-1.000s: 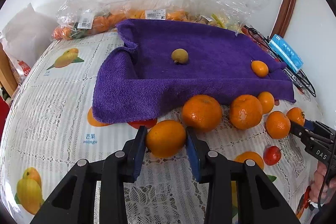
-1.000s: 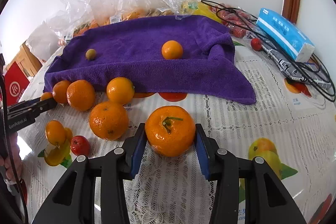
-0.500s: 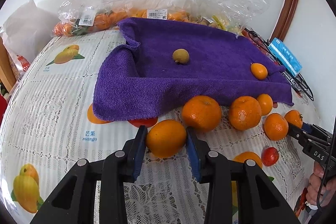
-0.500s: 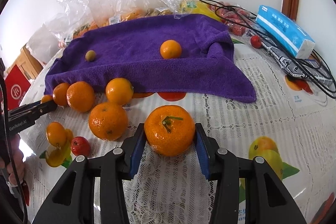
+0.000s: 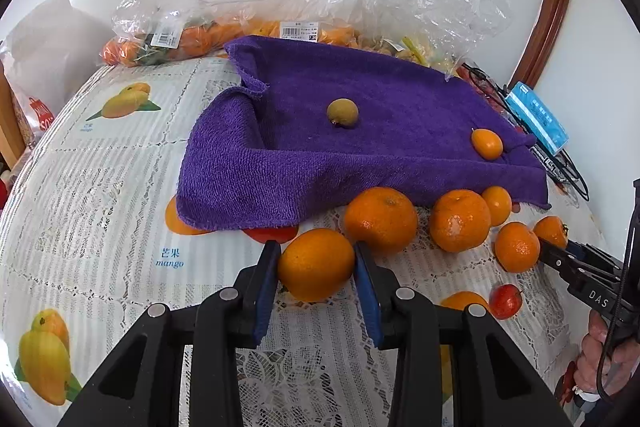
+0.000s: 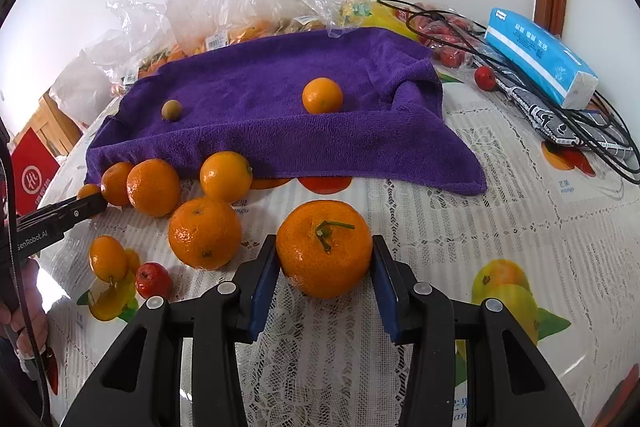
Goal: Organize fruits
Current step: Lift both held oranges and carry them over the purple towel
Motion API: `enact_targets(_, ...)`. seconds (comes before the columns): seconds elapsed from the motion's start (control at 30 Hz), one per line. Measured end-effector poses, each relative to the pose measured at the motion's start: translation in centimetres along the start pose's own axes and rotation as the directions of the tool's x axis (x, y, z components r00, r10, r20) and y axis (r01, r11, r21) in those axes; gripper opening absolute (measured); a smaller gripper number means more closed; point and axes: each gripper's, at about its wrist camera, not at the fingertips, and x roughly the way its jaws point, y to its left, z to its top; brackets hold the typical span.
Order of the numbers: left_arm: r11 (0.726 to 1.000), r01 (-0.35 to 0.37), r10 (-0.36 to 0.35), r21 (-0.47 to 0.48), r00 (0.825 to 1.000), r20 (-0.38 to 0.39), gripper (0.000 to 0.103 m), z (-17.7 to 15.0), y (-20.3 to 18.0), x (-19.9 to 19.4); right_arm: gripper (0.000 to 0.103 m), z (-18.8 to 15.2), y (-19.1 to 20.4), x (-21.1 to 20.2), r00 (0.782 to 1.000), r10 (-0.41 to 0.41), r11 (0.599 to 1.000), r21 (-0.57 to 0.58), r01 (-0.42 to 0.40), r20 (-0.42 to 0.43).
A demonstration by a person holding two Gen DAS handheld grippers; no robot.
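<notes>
My left tongs [image 5: 316, 265] clamped on orange [image 5: 316, 264]; right tongs [image 6: 325, 251] clamped on stemmed mandarin [image 6: 324, 248]. Purple towel [image 6: 280, 107] at 12 o'clock.

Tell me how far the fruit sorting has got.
Done: a small orange and a brownish fruit lie on the purple towel. In hand: each hand-held gripper, left and right, clamps an orange. Left: several oranges and a red fruit on the tablecloth.
</notes>
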Motion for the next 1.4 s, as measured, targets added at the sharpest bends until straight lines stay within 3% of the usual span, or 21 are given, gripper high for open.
enact_targets(0.37,1.0,0.025,-0.026,0.016,0.996,0.082,0.035,0.0,-0.5,-1.4,0.044,-0.1,-1.0,-0.4,1.0,-0.012,0.999,0.049,0.012,0.017)
enact_targets(0.57,0.999,0.04,-0.039,-0.01,0.996,0.074,0.035,0.1,-0.1,-1.5,0.044,-0.2,-1.7,-1.2,0.998,-0.013,0.996,0.092,0.008,0.054)
enact_targets(0.67,1.0,-0.011,0.012,-0.025,0.998,0.066,0.035,0.2,0.0,-1.4,0.044,-0.1,-1.5,-1.4,0.999,-0.013,0.996,0.093,0.009,0.051)
enact_targets(0.8,0.999,0.028,-0.025,-0.036,0.996,0.088,0.035,0.9,0.1,-2.8,0.044,0.5,-0.7,-1.9,0.998,-0.004,0.998,0.067,0.001,0.058)
enact_targets(1.1,1.0,0.008,-0.01,0.014,0.989,0.148,0.035,4.5,-1.7,-4.5,0.044,4.4,1.5,-3.3,0.993,0.007,1.0,0.027,-0.011,0.118)
enact_targets(1.4,0.999,-0.007,0.013,-0.041,0.988,0.155,0.035,8.6,-1.4,-2.5,0.044,9.7,3.5,-2.8,0.983,0.034,0.999,-0.017,-0.031,0.183)
